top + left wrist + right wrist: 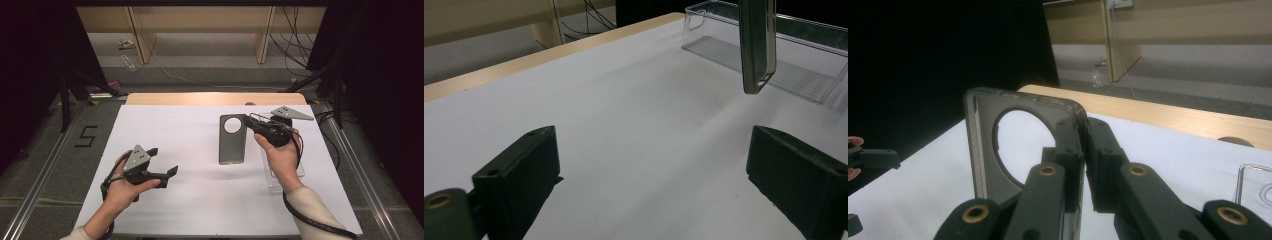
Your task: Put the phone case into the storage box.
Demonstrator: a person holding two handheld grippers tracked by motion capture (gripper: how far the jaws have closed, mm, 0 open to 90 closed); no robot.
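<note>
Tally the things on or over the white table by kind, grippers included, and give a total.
Grey phone case, held up by the right gripper: 1
Clear phone case, lying on the table: 1
Grippers, with the left gripper open: 2
Total: 4

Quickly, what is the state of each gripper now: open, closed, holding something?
Left gripper: open, holding nothing, above the white table.
Right gripper: closed on the edge of the grey phone case, holding it up.
</note>
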